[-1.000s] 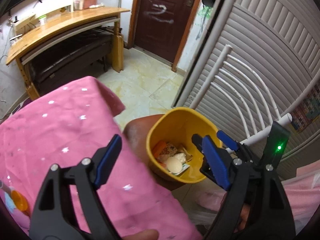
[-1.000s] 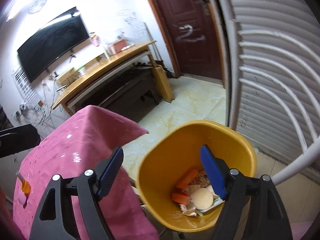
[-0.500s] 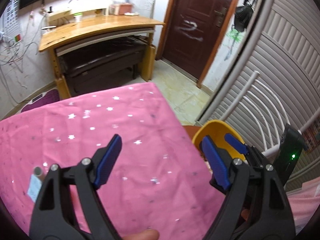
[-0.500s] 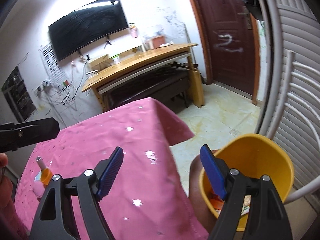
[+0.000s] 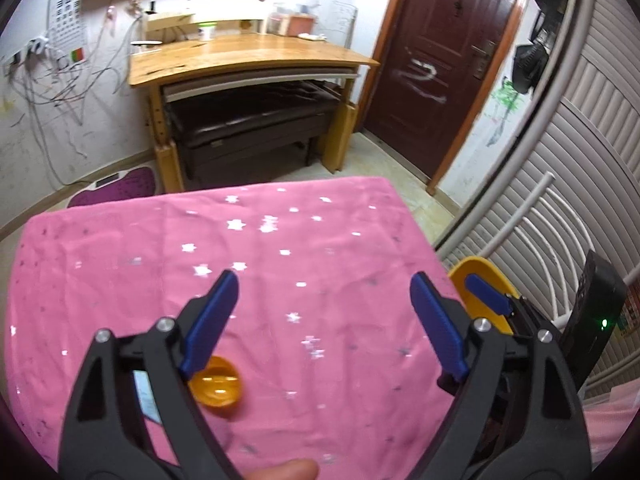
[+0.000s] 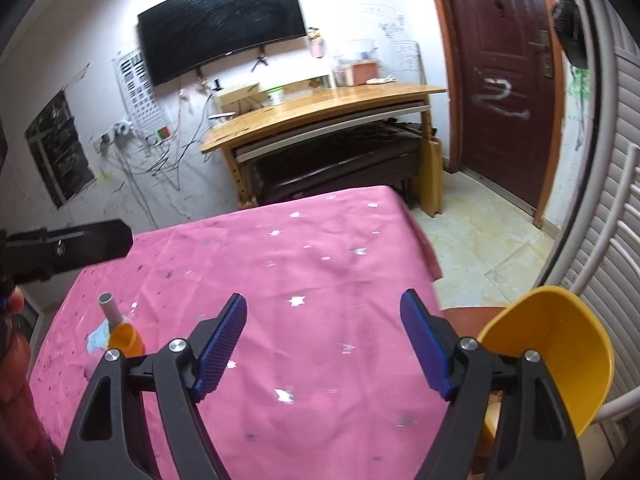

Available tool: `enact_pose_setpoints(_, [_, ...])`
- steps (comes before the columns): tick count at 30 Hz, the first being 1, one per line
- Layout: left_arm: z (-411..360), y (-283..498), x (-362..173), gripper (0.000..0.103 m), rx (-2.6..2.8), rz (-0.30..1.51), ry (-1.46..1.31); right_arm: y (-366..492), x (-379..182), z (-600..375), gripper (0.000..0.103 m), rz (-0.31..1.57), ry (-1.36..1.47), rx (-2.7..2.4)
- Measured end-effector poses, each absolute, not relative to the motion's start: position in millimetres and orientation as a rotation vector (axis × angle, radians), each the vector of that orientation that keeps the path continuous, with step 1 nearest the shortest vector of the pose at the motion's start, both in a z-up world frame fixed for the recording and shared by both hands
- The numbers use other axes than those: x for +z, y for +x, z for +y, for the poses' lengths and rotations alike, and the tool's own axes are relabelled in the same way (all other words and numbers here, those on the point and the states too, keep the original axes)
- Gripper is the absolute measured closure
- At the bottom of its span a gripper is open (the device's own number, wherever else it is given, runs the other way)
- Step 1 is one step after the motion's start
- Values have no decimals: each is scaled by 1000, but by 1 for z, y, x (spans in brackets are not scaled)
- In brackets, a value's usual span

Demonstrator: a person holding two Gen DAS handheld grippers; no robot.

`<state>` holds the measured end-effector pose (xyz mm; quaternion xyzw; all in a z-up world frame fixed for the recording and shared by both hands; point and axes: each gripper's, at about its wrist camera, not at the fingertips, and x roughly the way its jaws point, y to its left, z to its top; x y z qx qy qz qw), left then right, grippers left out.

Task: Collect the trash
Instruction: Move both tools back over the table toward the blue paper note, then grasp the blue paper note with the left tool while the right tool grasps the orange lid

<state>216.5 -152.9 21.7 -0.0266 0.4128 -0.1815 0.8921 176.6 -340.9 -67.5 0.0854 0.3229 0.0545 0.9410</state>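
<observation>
Jaws on both grippers are sitting wide apart with nothing between them. The left gripper (image 5: pixel 324 328) is hanging over the pink star-print cloth (image 5: pixel 280 248) that's covering the surface, and the right gripper (image 6: pixel 322 340) is doing the same thing a bit further toward the cloth's right side.

Trash-wise, there's an orange cap-looking piece (image 5: pixel 216 386) lying on the cloth just beside the left gripper's left blue pad, low in that view. From the right wrist camera the same orange piece (image 6: pixel 126 340) is sitting near the cloth's left edge, with a small grey tube (image 6: pixel 109 308) poking up right behind it and a bit of white paper (image 6: pixel 98 336) touching it on the left. Can't really tell if the tube and orange bit are one item or two.

The yellow bin (image 6: pixel 560 360) is parked off the right edge of the surface, next to a white rail (image 6: pixel 600 248) and the slatted shutter; it's resting on something brown and round, and its inside is mostly hidden from here. In the left wrist view only a sliver of that bin (image 5: pixel 476 270) is peeking out behind the right gripper's blue pad.

Background is showing a wooden desk (image 6: pixel 320 108), a dark screen (image 6: pixel 220 20) on the wall and a brown door (image 6: pixel 500 80).
</observation>
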Motion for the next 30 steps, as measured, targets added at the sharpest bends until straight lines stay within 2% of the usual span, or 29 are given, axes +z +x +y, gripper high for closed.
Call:
enact_pose_setpoints(10, [-87, 223, 21, 19, -323, 863, -40, 188, -69, -288, 29, 697, 99, 216])
enact_pose_setpoints(12, [-75, 220, 18, 16, -333, 873, -9, 189, -70, -278, 29, 706, 81, 240])
enact_pose_setpoints(30, [-21, 211, -38, 15, -256, 981, 108, 197, -71, -223, 26, 741, 1, 317])
